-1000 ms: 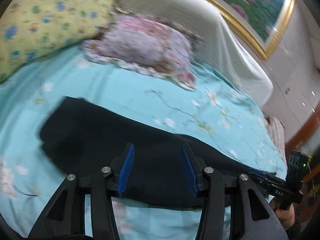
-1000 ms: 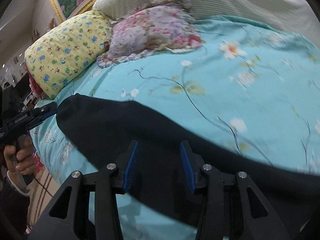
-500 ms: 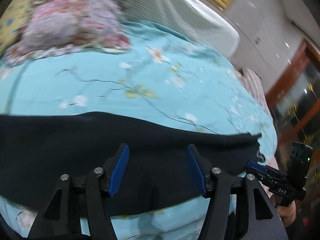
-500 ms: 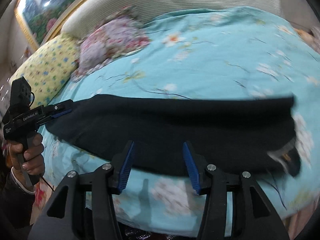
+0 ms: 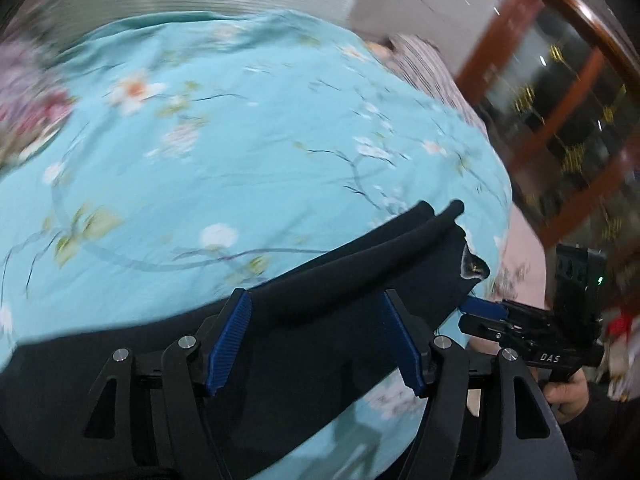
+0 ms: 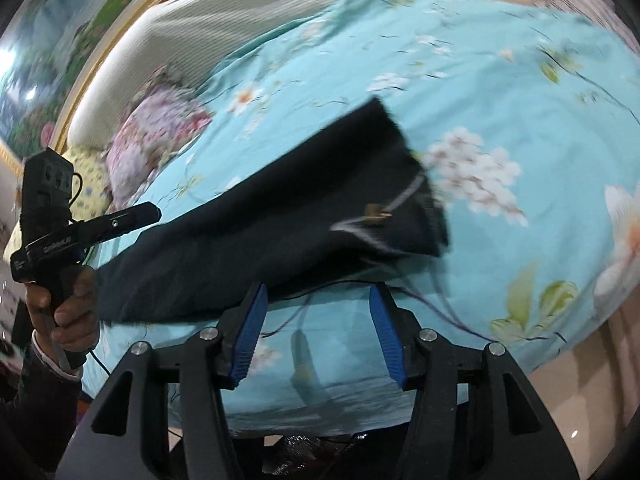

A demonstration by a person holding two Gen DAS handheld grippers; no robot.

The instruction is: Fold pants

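Observation:
Black pants (image 5: 320, 308) lie flat in a long strip on the turquoise floral bedsheet (image 5: 224, 152). In the right wrist view the pants (image 6: 280, 216) end at the waistband with a small tag and white stitching. My left gripper (image 5: 316, 344) is open and empty, hovering over the pants. My right gripper (image 6: 318, 332) is open and empty, just below the near edge of the waist end. The right gripper also shows in the left wrist view (image 5: 484, 308), close to the waistband corner. The left gripper shows at the left of the right wrist view (image 6: 152, 212).
A flowered pillow (image 6: 156, 136) and a yellow pillow (image 6: 86, 184) lie at the head of the bed by a white ribbed headboard (image 6: 240, 16). A framed painting (image 6: 52, 60) hangs above. A striped cloth (image 5: 428, 68) lies beyond the bed's far side. Wooden glass doors (image 5: 560, 120) stand to the right.
Both grippers have swung right along the pants towards the waist end. The pillows have slid out of the left view. Both stay open.

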